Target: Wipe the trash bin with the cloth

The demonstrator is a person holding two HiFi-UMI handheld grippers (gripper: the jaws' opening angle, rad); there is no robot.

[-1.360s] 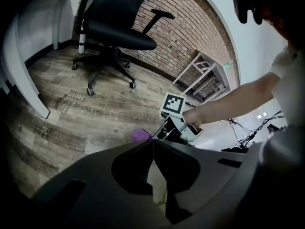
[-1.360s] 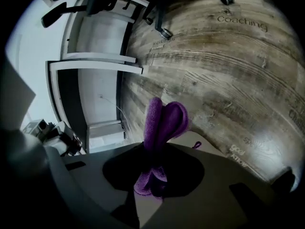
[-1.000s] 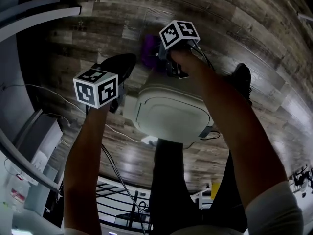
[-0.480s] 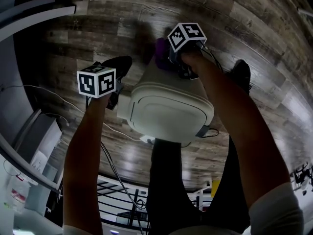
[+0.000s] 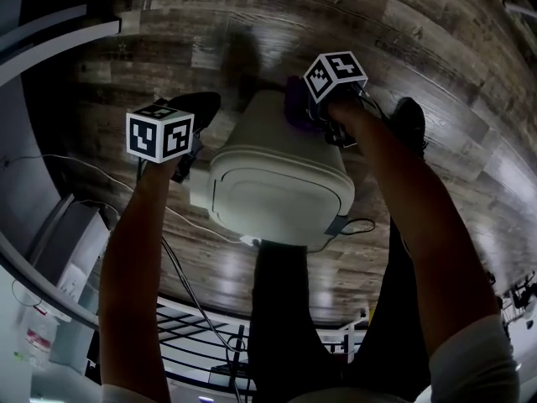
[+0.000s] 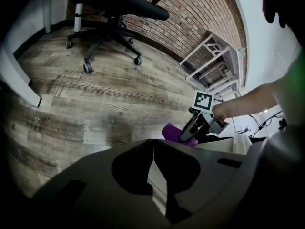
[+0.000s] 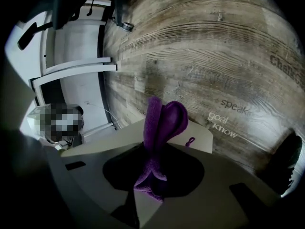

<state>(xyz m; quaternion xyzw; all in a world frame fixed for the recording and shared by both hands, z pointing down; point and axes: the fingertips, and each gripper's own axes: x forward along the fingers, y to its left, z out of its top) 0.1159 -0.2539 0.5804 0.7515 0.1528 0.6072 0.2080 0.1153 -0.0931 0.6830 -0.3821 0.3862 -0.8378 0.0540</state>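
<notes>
Count of task things: one trash bin (image 5: 277, 183), one cloth (image 5: 295, 112), two grippers. Trash bin pale, lidded, rounded at the corners, standing on the plank floor (image 5: 436, 32) directly below the person, flanked by two dark shoes (image 5: 200, 107), one off each far corner. Cloth purple, bunched, lying against the far right top edge of the bin and pinched in the right gripper (image 5: 317, 117); jaws clamped narrow on the fabric, one fold standing up past the tips, one small purple loop resting on the pale corner just beside it. Left gripper (image 5: 186, 166) at the bin's left wall, near the far left corner; jaws closed tip to tip with nothing caught between them, only a pale sliver of bin seen through the wedge behind the tips. Unclear whether pressed against the wall or merely just beside it. Two marker cubes (image 5: 159, 134), one atop each gripper. Two bare forearms (image 5: 134, 259) reaching down past the lid's left and right edges.

Room for moving: open planks beyond the bin's far edge, with printed lettering on the boards further out. One office chair (image 6: 114, 8) on castors and one white shelf rack (image 6: 209, 63) by the brick wall (image 6: 190, 13), both well apart from the bin. Two thin cables (image 5: 362, 225) on the floor, one curled at the bin's near right corner, one trailing across the boards to the left, near the left forearm.
</notes>
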